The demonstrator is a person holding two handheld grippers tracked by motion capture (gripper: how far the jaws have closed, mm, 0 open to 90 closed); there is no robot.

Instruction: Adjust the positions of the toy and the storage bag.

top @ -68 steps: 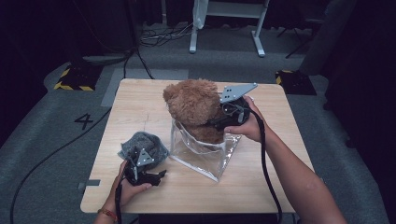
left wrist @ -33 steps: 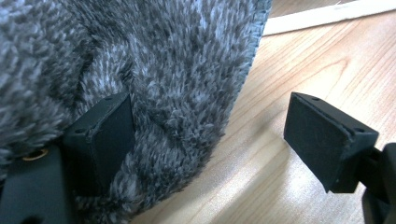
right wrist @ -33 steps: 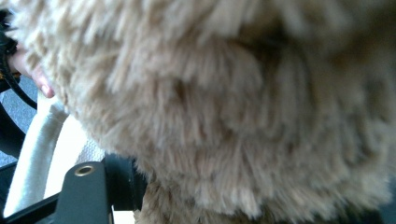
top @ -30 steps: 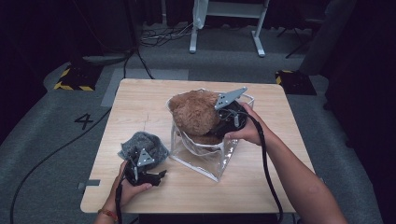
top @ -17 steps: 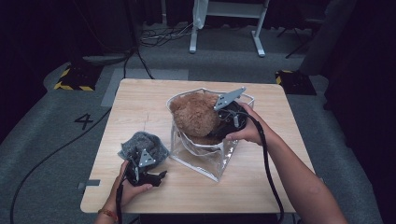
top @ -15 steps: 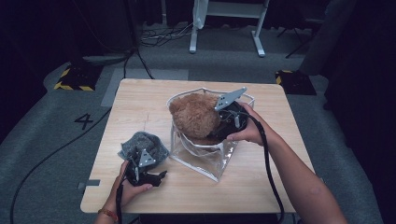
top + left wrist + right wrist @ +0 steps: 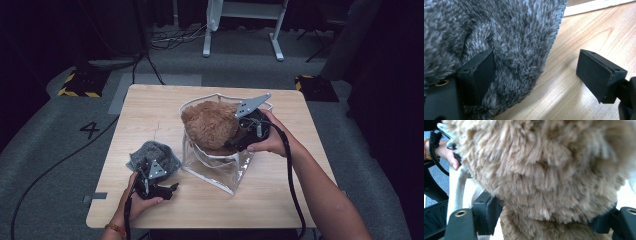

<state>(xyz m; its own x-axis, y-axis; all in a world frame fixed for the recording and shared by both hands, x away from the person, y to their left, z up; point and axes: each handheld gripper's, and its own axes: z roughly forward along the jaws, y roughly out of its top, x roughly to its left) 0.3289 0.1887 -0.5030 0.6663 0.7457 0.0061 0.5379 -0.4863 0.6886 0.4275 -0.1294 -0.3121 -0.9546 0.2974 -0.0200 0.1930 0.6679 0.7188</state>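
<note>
A brown plush bear (image 7: pixel 210 125) sits in the mouth of a clear bag (image 7: pixel 220 172) with a white rim, mid-table. My right gripper (image 7: pixel 232 141) reaches it from the right. In the right gripper view the bear (image 7: pixel 549 170) bulges between the jaws of that gripper (image 7: pixel 546 220); they have just been opening, and fur only brushes the pads. A grey fuzzy cloth (image 7: pixel 150 155) lies at front left. My left gripper (image 7: pixel 541 72) stands open at its edge, with one finger (image 7: pixel 477 72) against the cloth (image 7: pixel 499 37) and the other over bare wood.
The wooden table (image 7: pixel 150 110) has free room at the back left and along the front right. The bag's white rim (image 7: pixel 455 195) runs beside my right gripper's left jaw. Cables trail from both grippers toward the person. Dark floor surrounds the table.
The bear has sunk from above the bag down into its mouth, with my right gripper following it down. The left hand and the grey cloth have stayed in place.
</note>
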